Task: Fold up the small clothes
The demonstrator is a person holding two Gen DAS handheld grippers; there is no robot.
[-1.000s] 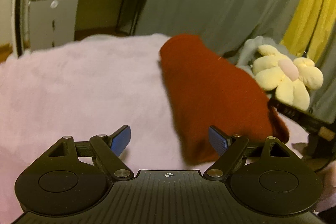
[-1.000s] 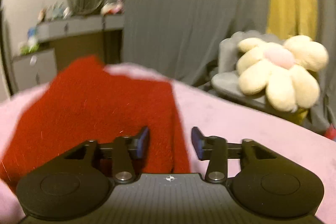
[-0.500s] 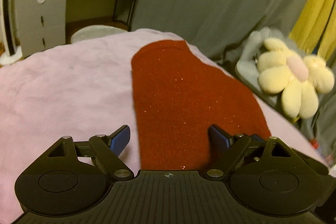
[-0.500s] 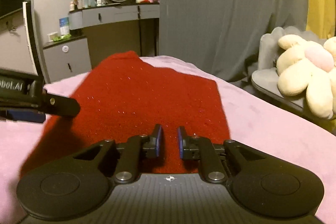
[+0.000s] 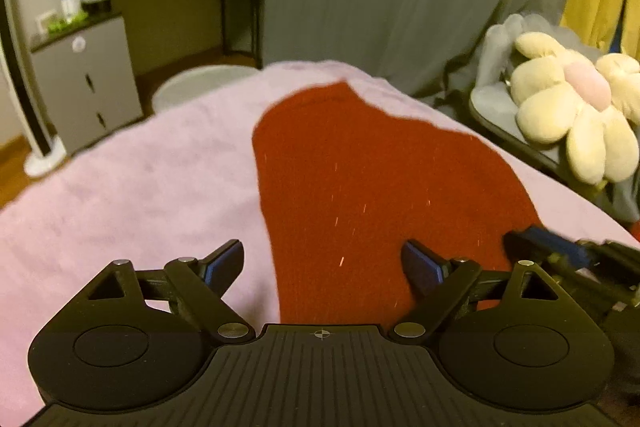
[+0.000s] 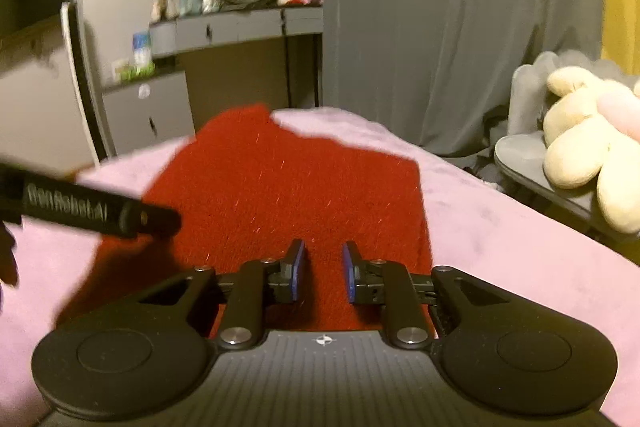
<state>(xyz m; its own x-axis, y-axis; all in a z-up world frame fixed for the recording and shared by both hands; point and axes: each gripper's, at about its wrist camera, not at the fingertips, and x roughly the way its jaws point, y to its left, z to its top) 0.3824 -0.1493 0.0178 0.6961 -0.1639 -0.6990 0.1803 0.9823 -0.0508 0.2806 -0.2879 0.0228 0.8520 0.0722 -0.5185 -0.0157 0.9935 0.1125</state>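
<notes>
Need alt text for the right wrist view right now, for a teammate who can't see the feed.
A red knit garment lies flat on a pink blanket, with the right tongs low over its near edge, jaws slightly apart and gripping nothing. The left tongs reach in from the left over the cloth; a flower plush sits on a chair at right.

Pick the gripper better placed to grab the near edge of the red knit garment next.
Right, probably. The right gripper sits centred over the red knit garment, fingers narrowly open; the left gripper straddles its left edge, half over the pink fleece blanket.
</notes>
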